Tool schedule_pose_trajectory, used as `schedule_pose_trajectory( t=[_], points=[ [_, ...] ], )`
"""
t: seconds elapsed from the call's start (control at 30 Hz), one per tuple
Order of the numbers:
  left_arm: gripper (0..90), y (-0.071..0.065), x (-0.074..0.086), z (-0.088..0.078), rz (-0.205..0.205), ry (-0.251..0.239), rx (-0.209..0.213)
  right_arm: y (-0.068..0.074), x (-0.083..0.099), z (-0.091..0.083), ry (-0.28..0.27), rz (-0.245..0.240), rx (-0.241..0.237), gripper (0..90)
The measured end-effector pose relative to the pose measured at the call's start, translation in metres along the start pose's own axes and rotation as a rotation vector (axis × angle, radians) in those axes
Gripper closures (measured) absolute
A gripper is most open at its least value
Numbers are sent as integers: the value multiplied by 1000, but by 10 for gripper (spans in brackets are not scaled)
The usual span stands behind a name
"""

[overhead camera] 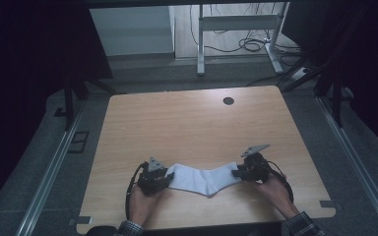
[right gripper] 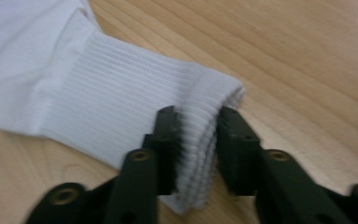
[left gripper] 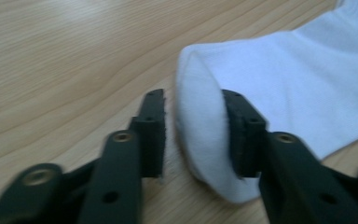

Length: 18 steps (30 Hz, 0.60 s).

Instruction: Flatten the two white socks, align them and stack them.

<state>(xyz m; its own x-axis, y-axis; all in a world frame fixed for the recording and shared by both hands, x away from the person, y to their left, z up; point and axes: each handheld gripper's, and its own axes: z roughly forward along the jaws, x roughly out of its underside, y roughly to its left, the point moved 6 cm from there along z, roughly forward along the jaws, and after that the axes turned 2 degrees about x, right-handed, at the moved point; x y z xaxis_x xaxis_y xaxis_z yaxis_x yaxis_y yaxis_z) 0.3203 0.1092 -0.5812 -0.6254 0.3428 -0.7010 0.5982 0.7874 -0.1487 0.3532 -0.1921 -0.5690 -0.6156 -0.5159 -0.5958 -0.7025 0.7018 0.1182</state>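
1. One white sock point(overhead camera: 204, 178) lies flat on the wooden table point(overhead camera: 187, 123), near the person's edge, between the two grippers. It is bent in the middle like a shallow V.
2. The cloth is soft knit. In the right gripper view the cuff end point(right gripper: 135, 93) shows fine straight ribs; in the left gripper view the toe end point(left gripper: 200, 121) is smooth and rounded.
3. The table top is light wood with long grain lines, and it has one small dark round hole point(overhead camera: 228, 101) near the far edge.
4. There are two grippers, each with two black jaws, and each is held in one hand.
5. The left gripper point(left gripper: 193, 135) has its jaws at a narrow gap around the toe edge. One pad touches the cloth; the other stands a little apart, so it is not pinching.
6. The right gripper point(right gripper: 196, 149) has its jaws close on both sides of the ribbed cuff fold, holding it.
7. In the high view the jaw tips are too small to read, and the sock's ends are partly covered by the grippers.
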Motion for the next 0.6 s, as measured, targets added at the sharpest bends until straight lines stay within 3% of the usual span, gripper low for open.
schedule_pose_trajectory(
  t=[0.13, 0.3, 0.6],
  points=[
    [812, -3, -3, 0, 21, 10, 4, 1, 0, -1, 9, 9, -10, 766],
    [824, -2, -9, -3, 26, 9, 12, 3, -4, -5, 7, -3, -8, 776],
    [826, 5, -37, -15, 45, -43, 2, -1, -25, -27, -71, 1, -10, 777]
  ],
)
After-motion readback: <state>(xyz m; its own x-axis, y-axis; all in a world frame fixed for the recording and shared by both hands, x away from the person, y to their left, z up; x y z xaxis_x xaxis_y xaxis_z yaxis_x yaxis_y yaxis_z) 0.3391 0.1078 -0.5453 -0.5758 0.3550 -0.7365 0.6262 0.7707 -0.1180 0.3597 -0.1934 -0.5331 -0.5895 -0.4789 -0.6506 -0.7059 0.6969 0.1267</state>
